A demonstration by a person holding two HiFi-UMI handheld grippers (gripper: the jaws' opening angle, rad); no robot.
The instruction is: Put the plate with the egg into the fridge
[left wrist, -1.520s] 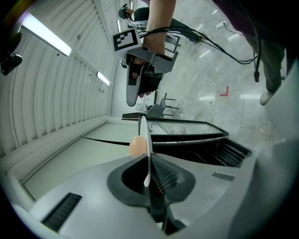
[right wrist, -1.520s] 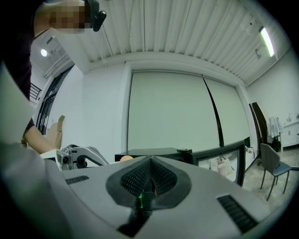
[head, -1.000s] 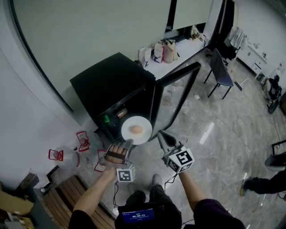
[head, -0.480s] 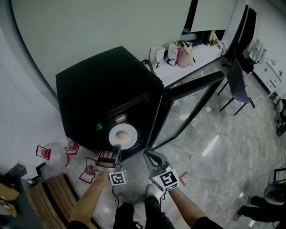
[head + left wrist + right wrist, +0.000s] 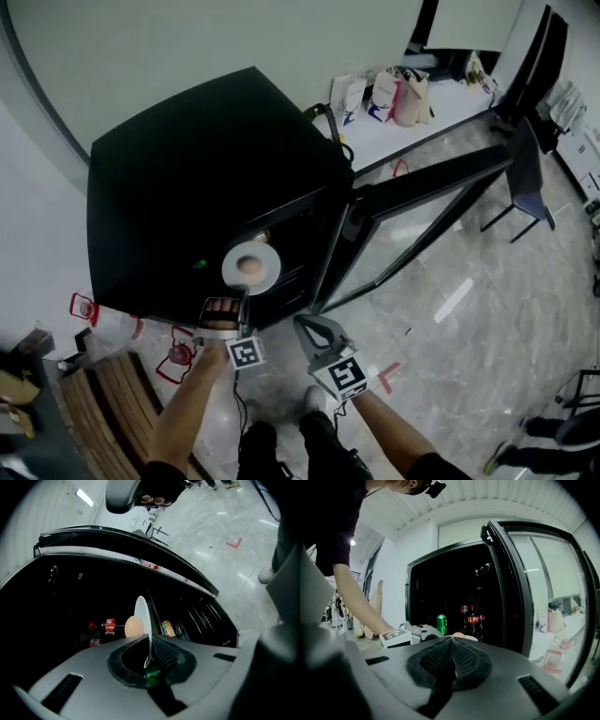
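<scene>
Left gripper [image 5: 244,298] grips the round white plate [image 5: 265,273] by its rim, level so the brown egg [image 5: 248,266] can't roll; right gripper [image 5: 312,328] clenched, empty.

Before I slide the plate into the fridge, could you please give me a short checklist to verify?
1. Left gripper shut on the plate rim: ok.
2. Egg resting on the plate: ok.
3. Fridge door swung open: ok.
4. Right gripper shut, empty, apart from the plate: ok.
5. Free shelf spot among the bottles and green can: cannot tell, the interior is dark.
</scene>
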